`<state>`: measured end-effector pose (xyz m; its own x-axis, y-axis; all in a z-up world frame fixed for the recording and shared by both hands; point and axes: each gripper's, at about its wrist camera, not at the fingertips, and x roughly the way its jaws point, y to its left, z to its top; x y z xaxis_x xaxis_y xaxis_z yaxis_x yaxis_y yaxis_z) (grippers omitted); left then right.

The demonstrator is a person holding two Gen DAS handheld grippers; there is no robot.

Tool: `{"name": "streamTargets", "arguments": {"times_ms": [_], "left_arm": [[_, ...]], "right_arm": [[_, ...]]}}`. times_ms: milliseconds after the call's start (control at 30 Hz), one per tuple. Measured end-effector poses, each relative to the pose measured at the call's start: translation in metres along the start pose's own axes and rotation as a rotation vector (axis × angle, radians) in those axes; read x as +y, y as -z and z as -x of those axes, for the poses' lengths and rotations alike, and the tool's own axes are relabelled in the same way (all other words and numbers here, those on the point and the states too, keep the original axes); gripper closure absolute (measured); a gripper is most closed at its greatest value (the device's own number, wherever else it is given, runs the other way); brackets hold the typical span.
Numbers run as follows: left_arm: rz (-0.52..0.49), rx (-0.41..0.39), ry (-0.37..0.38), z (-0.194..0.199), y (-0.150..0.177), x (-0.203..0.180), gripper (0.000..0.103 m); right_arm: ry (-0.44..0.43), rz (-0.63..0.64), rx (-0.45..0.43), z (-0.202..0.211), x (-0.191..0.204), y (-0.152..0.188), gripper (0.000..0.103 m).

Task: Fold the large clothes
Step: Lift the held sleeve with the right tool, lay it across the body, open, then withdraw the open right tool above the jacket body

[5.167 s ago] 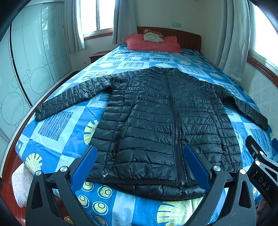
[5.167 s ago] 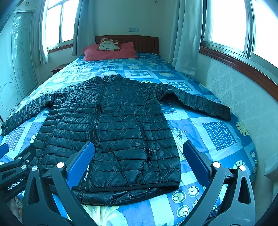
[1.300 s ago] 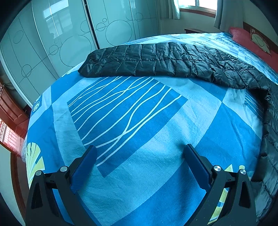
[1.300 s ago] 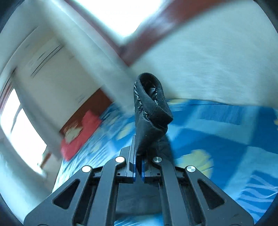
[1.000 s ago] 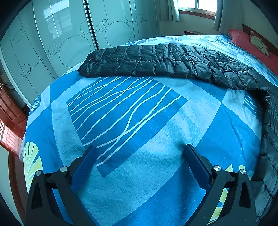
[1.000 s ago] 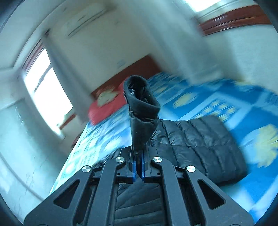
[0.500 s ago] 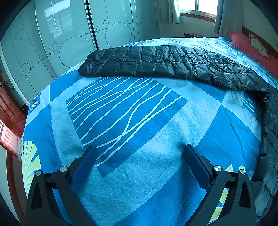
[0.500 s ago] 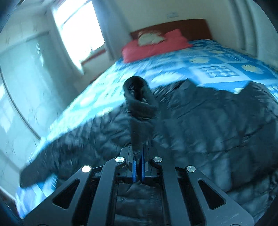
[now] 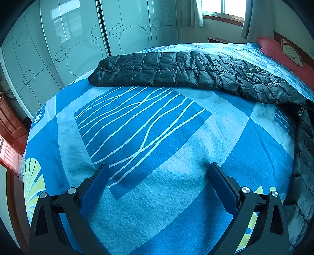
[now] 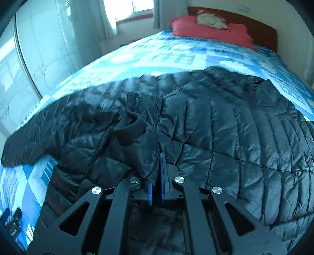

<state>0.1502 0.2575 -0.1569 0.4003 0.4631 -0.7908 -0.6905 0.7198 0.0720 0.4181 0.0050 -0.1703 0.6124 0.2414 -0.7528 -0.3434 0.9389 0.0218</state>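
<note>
A black quilted puffer jacket (image 10: pixel 225 121) lies spread on the bed. My right gripper (image 10: pixel 157 170) is shut on the jacket's right sleeve; the sleeve's cuff (image 10: pixel 129 129) lies folded over the jacket body just ahead of the jaws. In the left wrist view the jacket's left sleeve (image 9: pixel 176 68) stretches straight across the bed, far ahead of my left gripper (image 9: pixel 158 184). That gripper is open and empty, low over the blue bedsheet (image 9: pixel 149 125). The jacket's body edge (image 9: pixel 302 149) shows at the right.
The bed carries a blue patterned sheet with red pillows (image 10: pixel 210 32) at a wooden headboard (image 10: pixel 263 27). Glass sliding wardrobe doors (image 9: pixel 78 43) stand along the bed's left side. A window (image 9: pixel 221 7) with curtains is at the back.
My right gripper has swung the held sleeve from up near the window wall across and down onto the jacket body. My left gripper has stayed open, barely moving.
</note>
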Motion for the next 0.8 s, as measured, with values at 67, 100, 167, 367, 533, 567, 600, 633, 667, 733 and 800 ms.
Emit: {"name": "streamTargets", "arguments": {"times_ms": [67, 100, 167, 367, 533, 567, 600, 633, 667, 733, 800], "left_arm": [[0.000, 0.000, 0.000, 0.000, 0.000, 0.000, 0.004], [-0.001, 0.000, -0.001, 0.000, 0.000, 0.000, 0.004], [-0.001, 0.000, -0.002, 0.000, 0.000, 0.001, 0.004], [0.000, 0.000, 0.000, 0.001, 0.000, 0.000, 0.004], [-0.001, 0.000, -0.002, 0.000, 0.000, 0.001, 0.004], [-0.001, 0.000, -0.002, 0.000, 0.000, 0.001, 0.004], [-0.001, -0.001, -0.002, 0.000, 0.000, 0.001, 0.004], [-0.001, -0.001, -0.002, 0.000, 0.000, 0.000, 0.004], [-0.002, 0.000, -0.002, 0.000, 0.000, 0.000, 0.004], [-0.002, -0.001, -0.003, 0.000, 0.000, 0.000, 0.004], [-0.003, 0.000, -0.005, 0.000, 0.000, 0.000, 0.004]], "right_arm": [[-0.010, 0.008, 0.008, -0.001, 0.005, 0.003, 0.093], [-0.009, 0.008, 0.005, -0.001, 0.007, 0.004, 0.092], [-0.063, -0.014, 0.001, 0.002, 0.008, 0.005, 0.077], [-0.237, 0.009, -0.060, 0.060, 0.014, 0.021, 0.050], [-0.215, -0.168, -0.149, 0.118, -0.065, 0.031, 0.053], [-0.159, -0.223, -0.178, 0.131, -0.100, 0.032, 0.056], [-0.117, -0.259, -0.190, 0.137, -0.122, 0.032, 0.062], [-0.033, -0.332, -0.210, 0.147, -0.163, 0.034, 0.064], [0.036, -0.396, -0.230, 0.155, -0.196, 0.037, 0.072], [0.155, -0.509, -0.264, 0.166, -0.255, 0.043, 0.076], [0.239, -0.592, -0.263, 0.167, -0.298, 0.052, 0.076]]}}
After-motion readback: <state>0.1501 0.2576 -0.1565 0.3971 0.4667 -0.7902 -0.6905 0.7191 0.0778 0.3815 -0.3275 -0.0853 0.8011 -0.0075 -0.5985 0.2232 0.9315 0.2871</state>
